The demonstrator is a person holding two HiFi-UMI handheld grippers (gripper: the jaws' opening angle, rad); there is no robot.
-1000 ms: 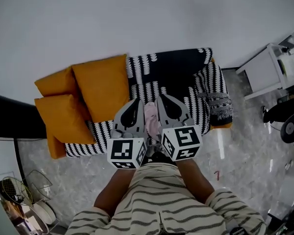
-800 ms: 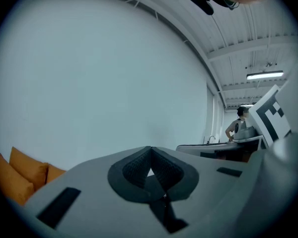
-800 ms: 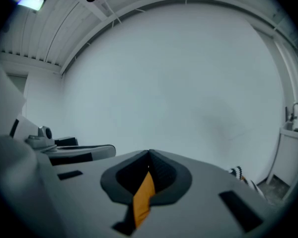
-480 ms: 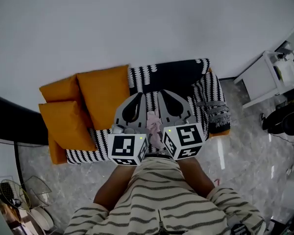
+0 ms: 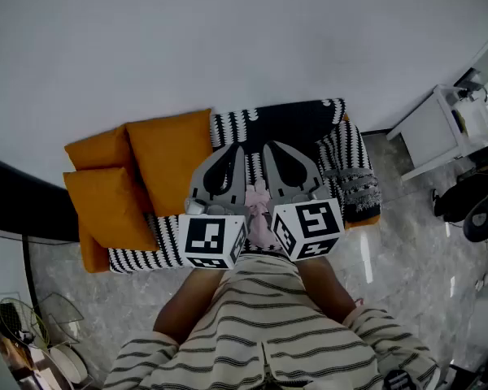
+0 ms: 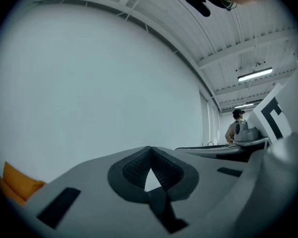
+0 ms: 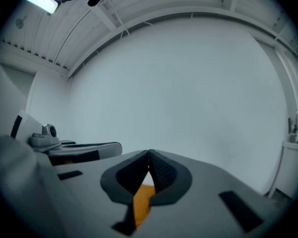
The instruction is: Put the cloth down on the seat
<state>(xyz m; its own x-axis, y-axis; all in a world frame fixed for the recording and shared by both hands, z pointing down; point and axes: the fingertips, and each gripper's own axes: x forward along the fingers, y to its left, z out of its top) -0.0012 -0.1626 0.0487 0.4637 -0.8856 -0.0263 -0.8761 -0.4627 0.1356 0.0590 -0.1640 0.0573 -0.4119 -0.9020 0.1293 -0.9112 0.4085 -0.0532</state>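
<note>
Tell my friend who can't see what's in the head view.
A person in a striped shirt holds the left gripper and right gripper, both shut, above a black-and-white sofa. A pink cloth shows between them; orange cushions sit at the sofa's left.

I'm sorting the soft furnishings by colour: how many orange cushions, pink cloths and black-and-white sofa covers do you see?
orange cushions: 3
pink cloth: 1
black-and-white sofa cover: 1
Total: 5
</note>
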